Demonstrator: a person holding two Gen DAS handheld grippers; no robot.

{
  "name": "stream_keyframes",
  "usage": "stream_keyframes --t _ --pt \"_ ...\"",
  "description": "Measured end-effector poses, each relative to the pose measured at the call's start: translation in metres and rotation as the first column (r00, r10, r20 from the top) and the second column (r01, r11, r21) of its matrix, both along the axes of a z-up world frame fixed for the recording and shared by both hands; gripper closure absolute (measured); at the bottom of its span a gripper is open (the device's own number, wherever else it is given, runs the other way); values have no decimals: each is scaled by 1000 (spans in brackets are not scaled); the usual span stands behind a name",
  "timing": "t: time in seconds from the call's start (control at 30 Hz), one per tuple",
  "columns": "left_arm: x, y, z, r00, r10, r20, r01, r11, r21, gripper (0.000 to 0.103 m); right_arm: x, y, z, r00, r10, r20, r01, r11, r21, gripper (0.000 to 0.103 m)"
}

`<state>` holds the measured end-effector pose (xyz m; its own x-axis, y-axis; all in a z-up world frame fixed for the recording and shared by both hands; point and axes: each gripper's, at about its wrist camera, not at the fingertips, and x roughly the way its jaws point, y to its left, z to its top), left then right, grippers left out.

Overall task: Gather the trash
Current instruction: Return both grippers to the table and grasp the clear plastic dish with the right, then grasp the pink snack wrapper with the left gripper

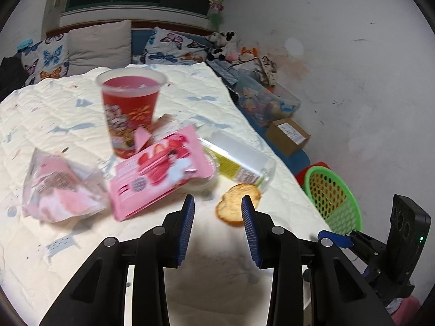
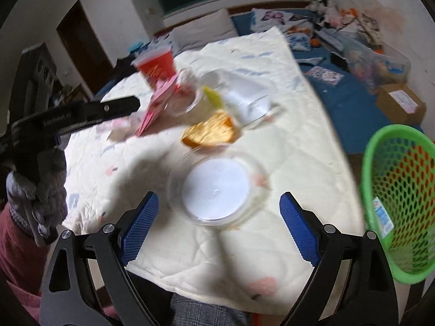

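On a bed covered with a cream quilt [image 1: 68, 108], several pieces of trash are gathered toward the near right edge. A red plastic cup [image 1: 130, 108] is seen standing upright farthest back. Just in front of it a pink snack wrapper [image 1: 160, 171] lies flat, with a crumpled clear-and-pink bag [image 1: 59, 187] beside it toward the left. A clear plastic tube with a yellow-green label [image 1: 239, 160] is laid on its side next to the wrapper, and a piece of toasted bread [image 1: 236, 203] rests just before it. A round clear lid [image 2: 217, 187] lies nearest the quilt's front edge.

The left gripper [image 1: 218, 228] is held low over the quilt, its blue pads parted narrowly and holding nothing; its right pad overlaps the bread in this view. The right gripper [image 2: 218, 225] is spread wide and empty, lined up on either side of the lid, probably so the lid can be picked up first. A green mesh basket [image 2: 402, 190] is placed just off the right edge of the bed, apparently within easy reach to receive the trash.
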<state>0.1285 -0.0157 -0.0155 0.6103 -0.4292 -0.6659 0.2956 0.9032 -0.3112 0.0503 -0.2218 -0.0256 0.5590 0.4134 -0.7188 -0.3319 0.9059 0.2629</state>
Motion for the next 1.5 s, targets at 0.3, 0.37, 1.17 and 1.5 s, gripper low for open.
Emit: stream_keyframes --t 0.3,0.37,1.17,1.5 --pt "-2 21 -12 999 36 -6 -36 999 39 61 9 33 -21 999 41 -4 -41 993 -115 10" --pt "0 22 -16 999 40 -6 -39 997 65 57 11 36 -24 999 39 -1 -39 990 -134 10" --pt "43 -11 -48 995 30 94 -66 912 404 63 22 31 -18 1000 -2 -1 2 995 -104 13" --pt "33 4 -23 991 41 128 -82 939 335 90 14 21 -6 1000 -18 26 20 998 -63 13"
